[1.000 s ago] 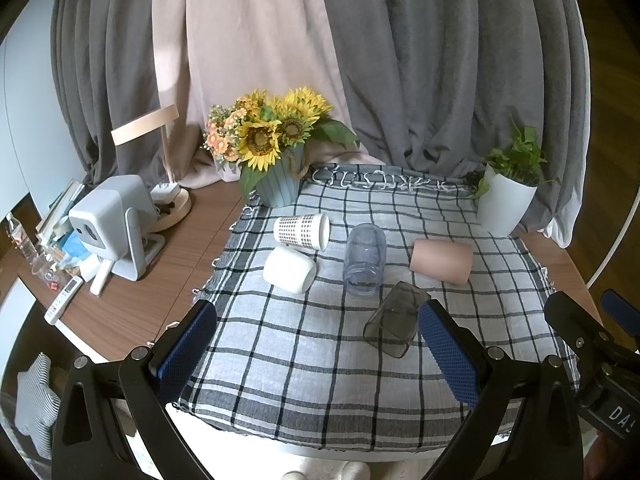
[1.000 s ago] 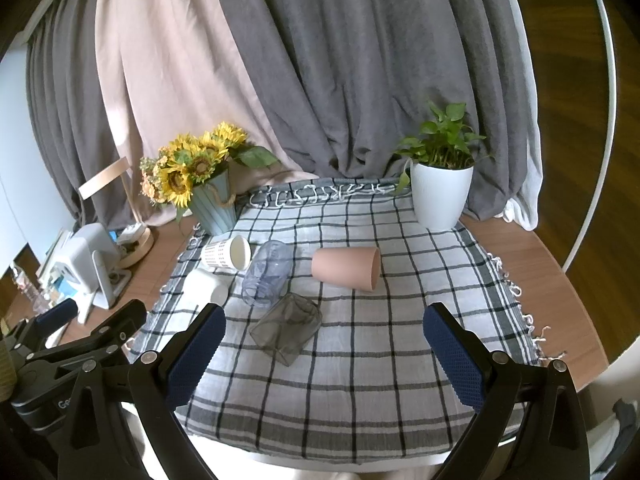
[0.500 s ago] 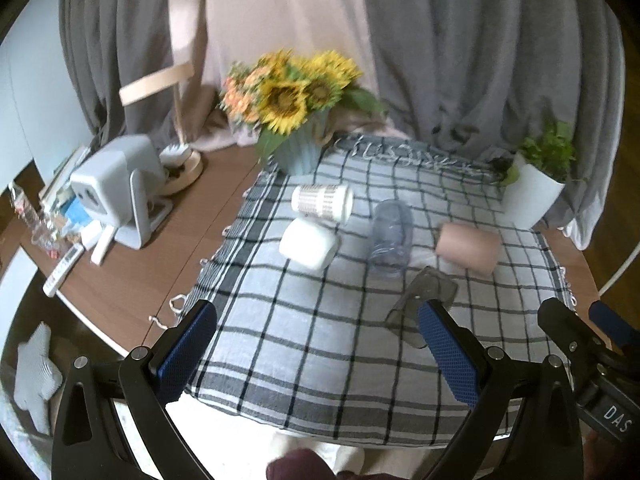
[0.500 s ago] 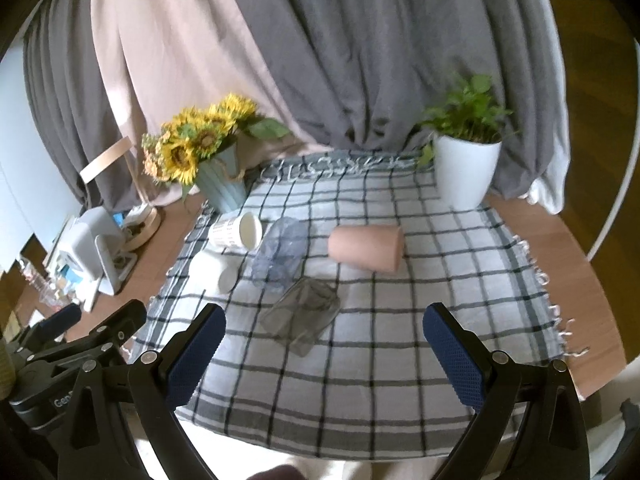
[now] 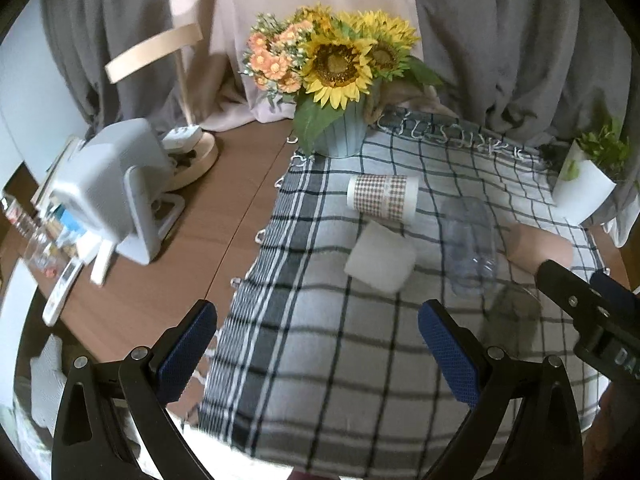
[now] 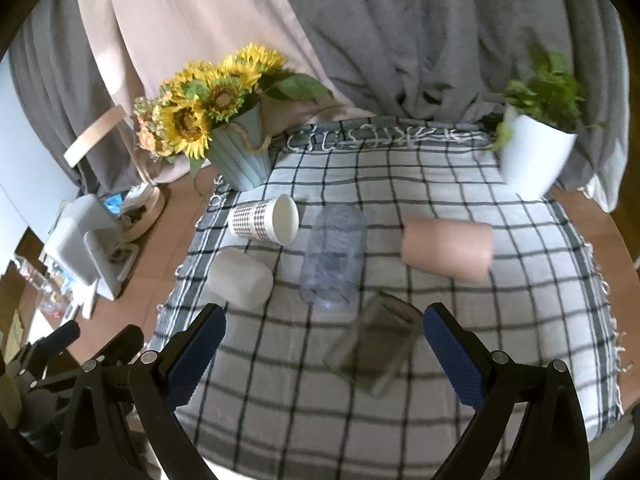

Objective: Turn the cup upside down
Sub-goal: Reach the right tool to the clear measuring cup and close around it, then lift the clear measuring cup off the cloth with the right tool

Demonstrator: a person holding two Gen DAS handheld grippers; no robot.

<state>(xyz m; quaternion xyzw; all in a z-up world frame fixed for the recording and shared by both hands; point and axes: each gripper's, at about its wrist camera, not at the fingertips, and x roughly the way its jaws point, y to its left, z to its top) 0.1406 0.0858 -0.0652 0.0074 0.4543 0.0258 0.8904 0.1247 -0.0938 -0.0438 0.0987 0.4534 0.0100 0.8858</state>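
Backdrop: grey and beige curtains (image 6: 360, 40).
Table: wood (image 5: 160, 280), checked cloth (image 6: 400, 380) on top.
Cups: five, all on their sides on the cloth; smoky grey cup (image 6: 374, 354) nearest.
Left gripper (image 5: 316, 344): wide open, empty.
Right gripper (image 6: 324, 346): wide open, empty, above grey cup.

The left tool (image 5: 318, 354) has 2 black angular arms with silver screws and blue, cross-hatched pads (image 5: 187, 352). The right tool (image 6: 324, 356) looks alike; its side carries white lettering, possibly "DA".
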